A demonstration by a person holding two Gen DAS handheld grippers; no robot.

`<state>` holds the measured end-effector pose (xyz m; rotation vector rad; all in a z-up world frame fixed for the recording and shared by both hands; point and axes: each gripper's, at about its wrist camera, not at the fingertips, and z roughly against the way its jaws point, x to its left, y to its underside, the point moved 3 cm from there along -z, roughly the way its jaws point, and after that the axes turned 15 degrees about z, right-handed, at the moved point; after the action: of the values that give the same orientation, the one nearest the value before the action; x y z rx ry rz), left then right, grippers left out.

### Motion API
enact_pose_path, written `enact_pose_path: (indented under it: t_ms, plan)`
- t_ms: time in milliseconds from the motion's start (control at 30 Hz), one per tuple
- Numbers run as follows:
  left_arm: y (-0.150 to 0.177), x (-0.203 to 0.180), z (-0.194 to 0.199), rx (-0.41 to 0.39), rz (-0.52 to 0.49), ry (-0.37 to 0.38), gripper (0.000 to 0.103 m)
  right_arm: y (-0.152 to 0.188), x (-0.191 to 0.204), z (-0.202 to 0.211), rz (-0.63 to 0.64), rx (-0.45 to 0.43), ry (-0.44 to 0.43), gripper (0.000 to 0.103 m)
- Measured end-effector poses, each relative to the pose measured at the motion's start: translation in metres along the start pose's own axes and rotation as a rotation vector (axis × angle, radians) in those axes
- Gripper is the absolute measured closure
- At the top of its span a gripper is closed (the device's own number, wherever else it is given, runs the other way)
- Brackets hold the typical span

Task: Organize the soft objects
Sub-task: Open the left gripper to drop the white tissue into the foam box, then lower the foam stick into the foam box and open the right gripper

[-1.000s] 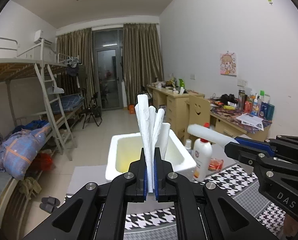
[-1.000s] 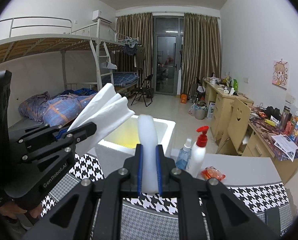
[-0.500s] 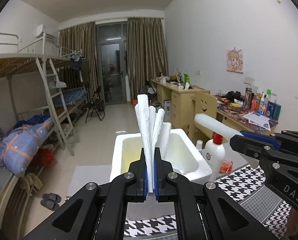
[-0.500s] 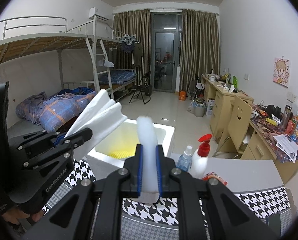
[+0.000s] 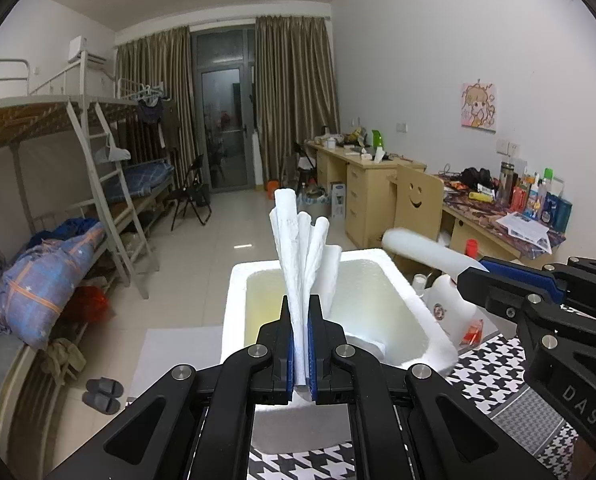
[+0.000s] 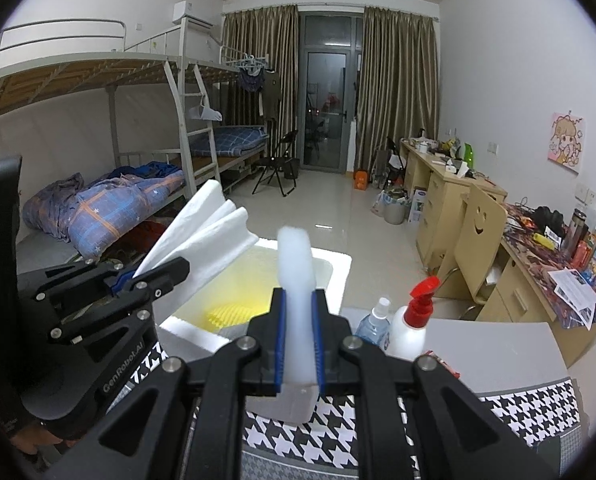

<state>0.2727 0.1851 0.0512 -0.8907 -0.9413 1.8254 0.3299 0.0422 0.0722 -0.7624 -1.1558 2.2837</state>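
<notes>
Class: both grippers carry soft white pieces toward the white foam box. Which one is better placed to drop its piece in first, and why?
Probably the left. The left gripper holds its folded white sheets directly over the foam box opening; the right gripper and its foam strip sit nearer the box's front corner.

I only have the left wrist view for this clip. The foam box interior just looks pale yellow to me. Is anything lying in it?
Observer: Yes. The right wrist view shows a yellow ridged foam pad on the bottom of the white foam box.
Operator: What is the right gripper carrying? I see only a white end poking out.
Observer: A thick white foam strip, standing up between the pads of the right gripper, which is shut on it.
Operator: I can see one white bottle behind the box. Is that all?
Observer: No. Beside the white pump bottle with the red top stands a small clear spray bottle.
</notes>
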Motion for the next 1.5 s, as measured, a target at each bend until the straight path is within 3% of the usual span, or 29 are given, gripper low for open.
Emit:
enact_pose_path:
  t_ms: [167, 233, 267, 300, 367, 400, 700, 1233, 1333, 1467, 1500]
  plan:
    - [-0.001, 0.002, -0.019, 0.033, 0.003, -0.006, 0.098, -0.001, 0.0, -0.011, -0.006, 0.021, -0.005, 0.088]
    - [-0.001, 0.002, -0.029, 0.06, -0.003, 0.004, 0.092, 0.0, 0.0, -0.015, -0.008, 0.031, -0.01, 0.088]
    - [0.001, 0.004, -0.036, 0.083, -0.006, -0.001, 0.078, 0.0, 0.0, -0.017, -0.008, 0.035, -0.013, 0.088]
    - [0.003, 0.006, -0.041, 0.099, -0.006, -0.021, 0.054, 0.0, -0.001, -0.019, -0.009, 0.041, -0.01, 0.088]
    - [0.004, 0.011, -0.043, 0.088, 0.009, -0.026, 0.027, 0.0, -0.002, -0.022, -0.01, 0.045, -0.007, 0.088]
    - [0.004, 0.014, -0.041, 0.079, 0.015, -0.026, 0.023, 0.0, -0.002, -0.023, -0.011, 0.046, -0.008, 0.088]
    - [-0.001, 0.032, -0.03, 0.03, 0.045, -0.072, 0.008, -0.002, -0.002, -0.032, -0.014, 0.058, -0.007, 0.087]
    - [-0.005, 0.064, -0.016, 0.0, 0.084, -0.12, 0.006, -0.008, 0.003, -0.072, -0.051, 0.105, -0.043, 0.085]
    - [-0.005, 0.069, -0.013, -0.002, 0.091, -0.124, 0.006, -0.005, 0.005, -0.082, -0.06, 0.132, -0.056, 0.076]
    - [-0.005, 0.071, -0.012, -0.004, 0.095, -0.132, 0.005, -0.003, 0.01, -0.084, -0.045, 0.153, -0.064, 0.039]
    - [-0.005, 0.072, -0.012, -0.003, 0.095, -0.134, 0.005, -0.003, 0.011, -0.081, -0.038, 0.14, -0.057, 0.037]
